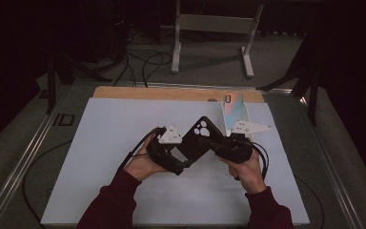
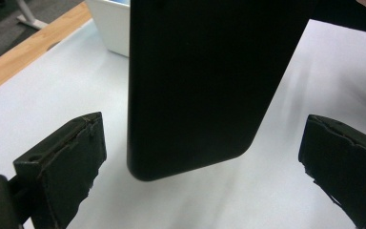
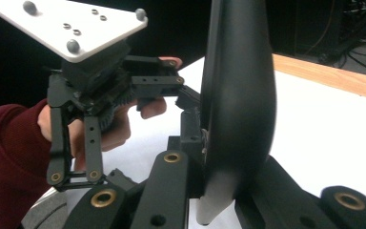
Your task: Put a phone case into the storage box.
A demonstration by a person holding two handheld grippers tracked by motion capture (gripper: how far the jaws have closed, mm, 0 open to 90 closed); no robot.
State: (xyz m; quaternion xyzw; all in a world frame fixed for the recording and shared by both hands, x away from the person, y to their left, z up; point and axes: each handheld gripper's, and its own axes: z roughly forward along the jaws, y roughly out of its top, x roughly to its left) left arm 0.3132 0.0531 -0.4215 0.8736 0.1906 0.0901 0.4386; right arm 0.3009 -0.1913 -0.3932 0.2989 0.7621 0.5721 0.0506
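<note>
Right tongs [image 1: 208, 141]: clamped on the upper end of a black phone case [image 1: 196, 137], near its camera cut-out. In the right gripper view the jaws pinch the case edge-on, pads flat on both faces.

Left tongs [image 1: 183, 162]: spread wide. In the left gripper view the two pads [image 2: 71, 157] stand well apart on either side of the case's rounded lower end [image 2: 190, 90], touching neither edge. The case is therefore carried by the right tongs alone, held clear above the tabletop [image 1: 124, 143], tilted, between the two hands.

Handling, as judged: the case looks light and thin, a moulded shell with a smooth matt skin. It should flex somewhat under a squeeze across its width and could slip from hard pads; it is unlikely to break if dropped. The firmest hold is across the flat faces close to an end or corner, as the right tongs have it. A grip across the long edges risks bowing the shell.

Containers: one white tray [image 1: 228, 125] stands at the far right of the tabletop, just beyond the right hand [image 1: 248, 167]. A phone [image 1: 234, 106] with a pale iridescent back lies in it, camera end away from the person. Nothing else can be made out in the tray.
</note>
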